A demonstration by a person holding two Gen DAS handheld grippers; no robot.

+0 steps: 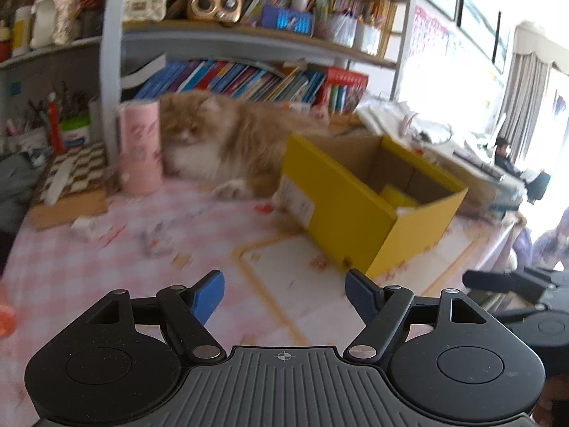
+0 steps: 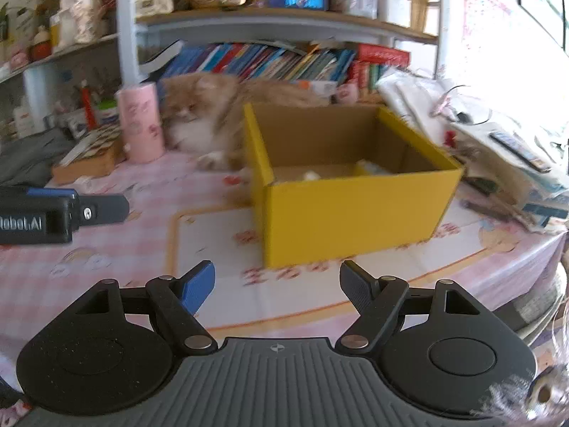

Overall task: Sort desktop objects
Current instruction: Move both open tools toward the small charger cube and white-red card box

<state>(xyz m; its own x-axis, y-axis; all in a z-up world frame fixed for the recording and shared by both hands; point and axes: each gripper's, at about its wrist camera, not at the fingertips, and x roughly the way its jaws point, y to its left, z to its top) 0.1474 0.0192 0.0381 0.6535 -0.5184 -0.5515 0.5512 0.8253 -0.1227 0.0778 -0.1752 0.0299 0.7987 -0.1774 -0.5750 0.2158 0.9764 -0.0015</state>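
I see both tools spread and empty — left gripper (image 1: 284,293), right gripper (image 2: 277,284). The yellow box (image 2: 352,210) stands open on the pink tablecloth (image 2: 117,259), a cat (image 2: 199,114) just behind it.

The left gripper (image 1: 284,293) hangs over a pink checked tablecloth (image 1: 71,267) with its blue fingers (image 1: 209,297) wide apart and nothing between them. A yellow box (image 1: 341,213) stands open on the cloth. Behind it lies a fluffy orange and white cat (image 1: 213,142), next to a pink cup (image 1: 140,146). Some small blurry things (image 1: 156,240) lie on the cloth.
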